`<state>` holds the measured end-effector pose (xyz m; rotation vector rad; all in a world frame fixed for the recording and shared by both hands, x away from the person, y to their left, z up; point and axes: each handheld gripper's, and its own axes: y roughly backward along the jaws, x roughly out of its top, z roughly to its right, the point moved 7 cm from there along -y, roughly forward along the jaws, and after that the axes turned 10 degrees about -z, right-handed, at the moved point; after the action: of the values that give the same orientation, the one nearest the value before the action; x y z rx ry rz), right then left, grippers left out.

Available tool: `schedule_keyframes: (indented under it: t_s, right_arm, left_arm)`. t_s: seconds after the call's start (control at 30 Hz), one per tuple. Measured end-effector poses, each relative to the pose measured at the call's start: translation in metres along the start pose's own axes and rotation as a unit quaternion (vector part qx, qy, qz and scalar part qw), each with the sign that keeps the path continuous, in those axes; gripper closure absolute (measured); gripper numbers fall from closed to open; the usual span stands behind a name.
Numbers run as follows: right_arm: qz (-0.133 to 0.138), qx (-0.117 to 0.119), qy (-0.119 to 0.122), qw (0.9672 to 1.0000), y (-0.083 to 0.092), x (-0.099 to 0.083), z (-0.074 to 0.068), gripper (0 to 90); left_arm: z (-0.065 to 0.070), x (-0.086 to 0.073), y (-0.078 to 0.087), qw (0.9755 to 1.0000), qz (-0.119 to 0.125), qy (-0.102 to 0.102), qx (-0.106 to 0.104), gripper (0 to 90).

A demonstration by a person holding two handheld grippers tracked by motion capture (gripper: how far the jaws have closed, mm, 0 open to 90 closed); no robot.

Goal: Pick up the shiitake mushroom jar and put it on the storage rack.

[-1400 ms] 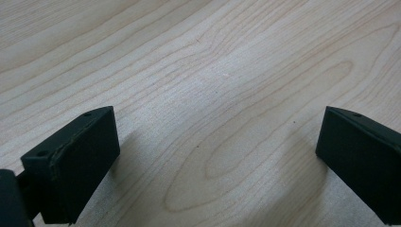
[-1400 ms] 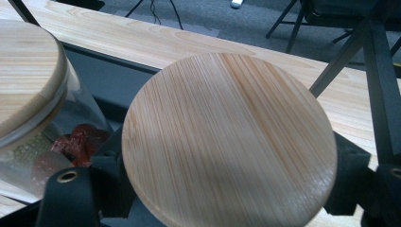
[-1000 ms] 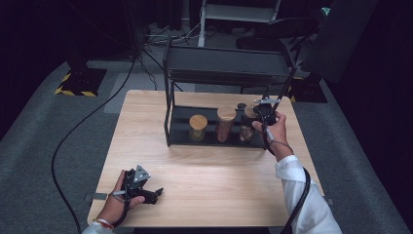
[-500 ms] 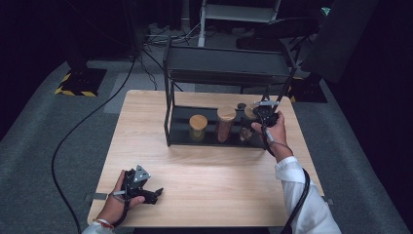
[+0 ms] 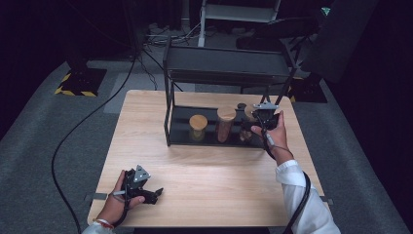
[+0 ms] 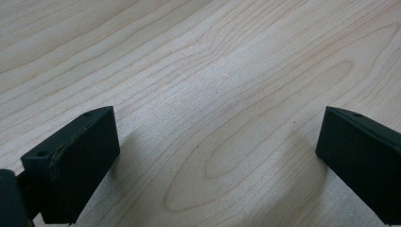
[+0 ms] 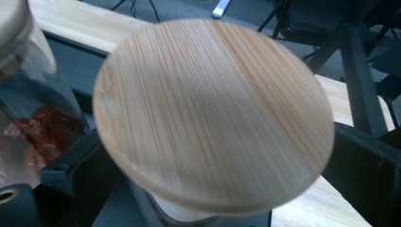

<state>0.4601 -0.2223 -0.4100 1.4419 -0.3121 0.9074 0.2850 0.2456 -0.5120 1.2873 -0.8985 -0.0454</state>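
As the right gripper (image 5: 251,125) jaws have just opened, the jar (image 7: 213,113) stands released on the rack (image 5: 214,139) at three o'clock; left gripper (image 5: 155,194) jaws apart.

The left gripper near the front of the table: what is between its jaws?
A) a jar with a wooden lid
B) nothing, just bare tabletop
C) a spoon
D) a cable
B: the left gripper has its jaws spread wide, with only the bare wooden table between them.

No legible text, label, brand, number or sign is to be found on any surface shown.
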Motion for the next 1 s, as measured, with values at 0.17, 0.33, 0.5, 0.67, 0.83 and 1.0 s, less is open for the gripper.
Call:
schedule_keyframes:
  t_s: [0.17,0.33,0.5,0.67,0.83,1.0]
  right_arm:
    - [0.002,-0.008,0.006,0.9999,0.001,-0.003,-0.002,3.3]
    - [0.011,-0.012,0.006,0.9999,0.003,-0.01,-0.001,3.1]
    - [0.017,-0.014,0.006,0.9997,0.007,-0.017,-0.001,3.0]
    - [0.031,-0.018,0.004,0.9993,0.012,-0.026,-0.002,2.6]
    - [0.037,-0.005,0.002,0.9993,0.017,-0.033,-0.002,2.6]
    - [0.044,0.005,0.004,0.999,0.024,-0.043,-0.002,2.6]
  left_arm:
    - [0.0,0.0,0.0,1.0,0.0,0.0,0.0,0.0]
    - [0.0,0.0,0.0,1.0,0.0,0.0,0.0,0.0]
    - [0.0,0.0,0.0,1.0,0.0,0.0,0.0,0.0]
    - [0.0,0.0,0.0,1.0,0.0,0.0,0.0,0.0]
    - [0.0,0.0,0.0,1.0,0.0,0.0,0.0,0.0]
    - [0.0,0.0,0.0,1.0,0.0,0.0,0.0,0.0]
